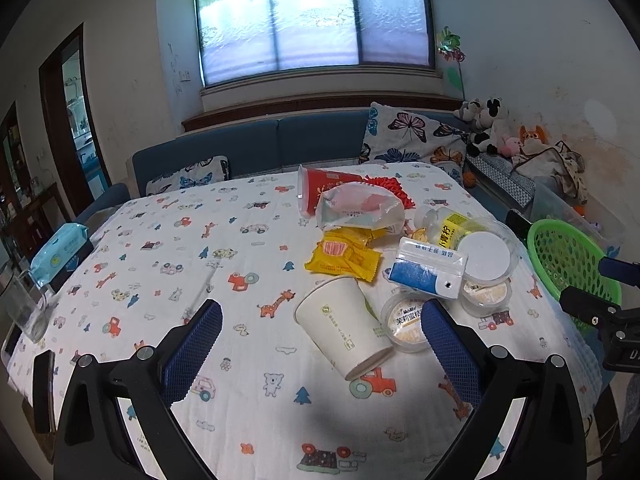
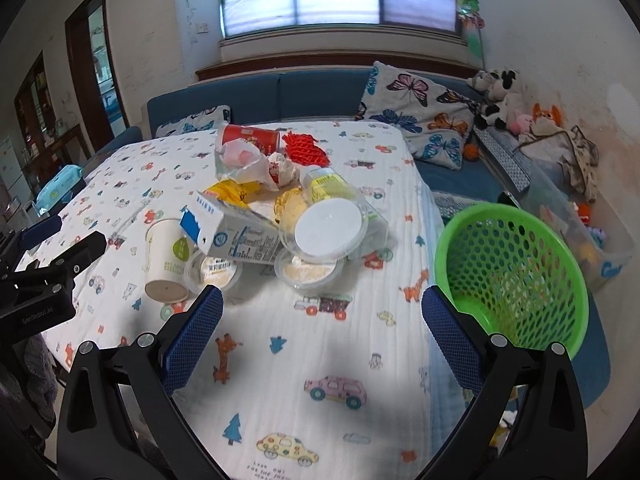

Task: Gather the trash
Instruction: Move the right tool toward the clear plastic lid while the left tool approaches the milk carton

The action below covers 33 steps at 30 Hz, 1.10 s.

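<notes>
Though jaws wide, cup [image 1: 343, 326] betw. them

Glass jug [image 1: 25, 312] cut off (left edge).

A desk under a white cloth [image 1: 248, 380] printed with cars and animals fills the lower frame. At its left edge sit a blue pack of wipes [image 1: 60, 250] and a clear glass jug [image 1: 24, 308]. Behind runs a blue sofa [image 1: 256, 148] with butterfly cushions [image 1: 412, 136]; soft toys [image 1: 486, 124] crowd the upper right corner. A window [image 1: 314, 16] fills the top centre.
</notes>
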### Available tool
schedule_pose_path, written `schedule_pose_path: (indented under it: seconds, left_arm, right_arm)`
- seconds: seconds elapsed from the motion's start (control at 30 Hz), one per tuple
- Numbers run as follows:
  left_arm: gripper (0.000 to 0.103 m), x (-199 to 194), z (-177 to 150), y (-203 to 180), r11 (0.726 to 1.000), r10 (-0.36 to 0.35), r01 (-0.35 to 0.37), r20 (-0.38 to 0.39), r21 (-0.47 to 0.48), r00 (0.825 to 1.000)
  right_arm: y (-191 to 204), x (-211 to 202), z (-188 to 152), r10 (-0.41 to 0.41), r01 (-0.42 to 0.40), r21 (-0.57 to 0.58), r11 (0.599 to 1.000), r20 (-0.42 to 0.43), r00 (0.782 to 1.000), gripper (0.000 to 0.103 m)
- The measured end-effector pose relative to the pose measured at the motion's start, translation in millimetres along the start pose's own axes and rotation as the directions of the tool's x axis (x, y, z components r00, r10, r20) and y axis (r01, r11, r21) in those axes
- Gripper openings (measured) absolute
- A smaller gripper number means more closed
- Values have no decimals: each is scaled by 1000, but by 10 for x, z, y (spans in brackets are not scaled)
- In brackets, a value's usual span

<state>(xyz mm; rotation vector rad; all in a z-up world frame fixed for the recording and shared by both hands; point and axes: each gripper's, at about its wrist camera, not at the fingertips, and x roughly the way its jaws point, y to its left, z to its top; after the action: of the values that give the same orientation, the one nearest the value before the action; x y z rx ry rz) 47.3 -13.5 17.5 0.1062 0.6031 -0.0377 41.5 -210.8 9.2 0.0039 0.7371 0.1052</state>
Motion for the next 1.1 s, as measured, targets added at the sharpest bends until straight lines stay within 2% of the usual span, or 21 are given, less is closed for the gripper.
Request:
schedule_pose_path:
  seconds: [0.27,0.57,1.1]
  left_arm:
    - [97,149,83,12,1000,-14,14,-23,-7,1000]
    - [97,334,144,20,1000,-19,19,-50,0,999]
    - [97,579,191,-92,998,-53,56,-94,27,994]
  right_arm:
    - [-60,230,177,19,-19,-38,999,-15,1000,98]
    - [-78,645,314,44,-51,-108,993,-72,996,98]
    - [-3,1266,370,13,-45,-227,973,-141,990,99]
